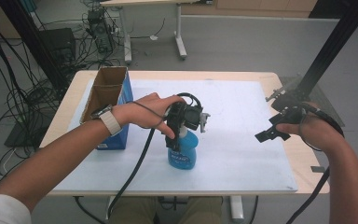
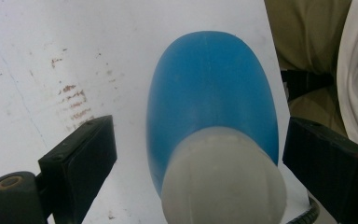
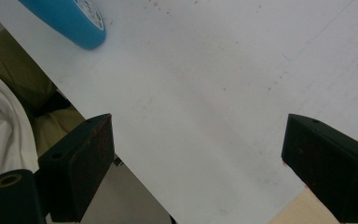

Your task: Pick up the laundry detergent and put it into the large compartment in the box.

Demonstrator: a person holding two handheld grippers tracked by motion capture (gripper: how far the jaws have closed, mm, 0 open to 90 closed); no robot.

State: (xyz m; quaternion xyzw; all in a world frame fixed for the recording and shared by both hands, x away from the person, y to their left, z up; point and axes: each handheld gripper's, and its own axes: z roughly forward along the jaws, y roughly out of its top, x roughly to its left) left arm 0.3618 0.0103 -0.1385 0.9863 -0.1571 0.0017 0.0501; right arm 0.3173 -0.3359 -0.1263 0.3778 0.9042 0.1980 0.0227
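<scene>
Jaws of both grippers apart over stained white table sheet (image 1: 242, 116), cables (image 1: 9, 93) around.

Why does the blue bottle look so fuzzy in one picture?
In the left gripper view the blue bottle sits very close to the lens, so its white cap blurs; in the high view it looks sharper, under even light with soft shadows.

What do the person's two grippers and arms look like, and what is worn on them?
Both the left gripper and the right gripper are black with blocky jaws, each trailing a black cable. The left wrist wears a white-strapped watch; a white sleeve shows.
</scene>
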